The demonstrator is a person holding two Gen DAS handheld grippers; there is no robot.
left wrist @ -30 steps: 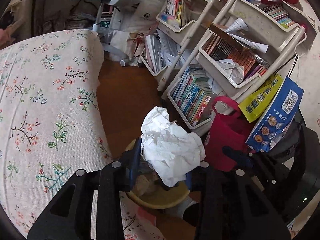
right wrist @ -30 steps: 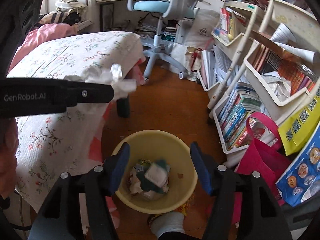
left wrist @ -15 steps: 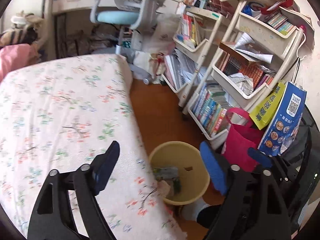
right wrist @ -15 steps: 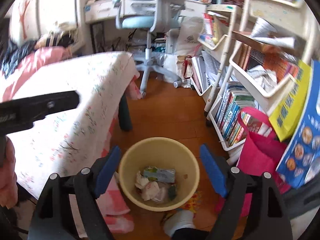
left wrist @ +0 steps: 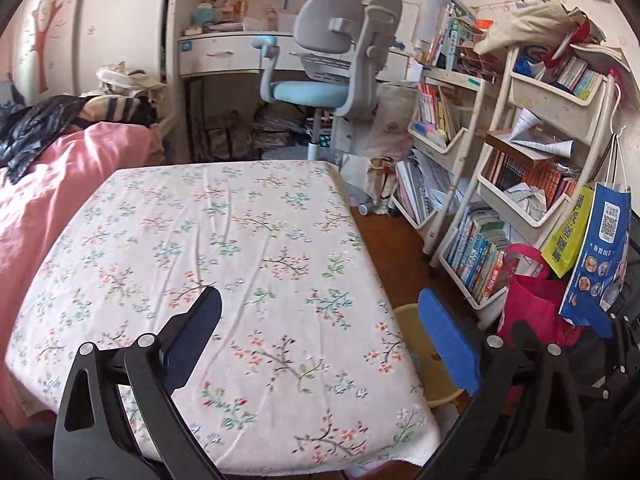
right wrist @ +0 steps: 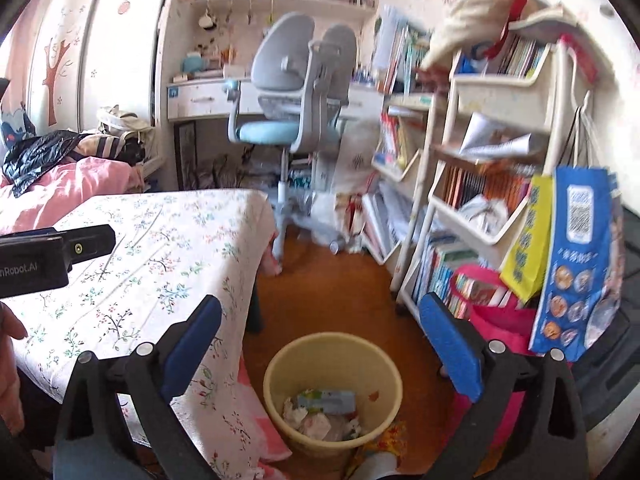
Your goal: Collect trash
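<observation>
Trash already sits in the yellow bin on the floor beside the floral-covered table, whose visible top shows none left. Your left gripper and right gripper both hang spread and empty.

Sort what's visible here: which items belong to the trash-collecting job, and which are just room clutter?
Job items:
- yellow bin on the floor beside the table
- trash in the bin
- left gripper, open, empty
- right gripper, open, empty

Just lying about:
- floral tablecloth
- desk chair
- book racks
- pink bag
- pink bedding
</observation>
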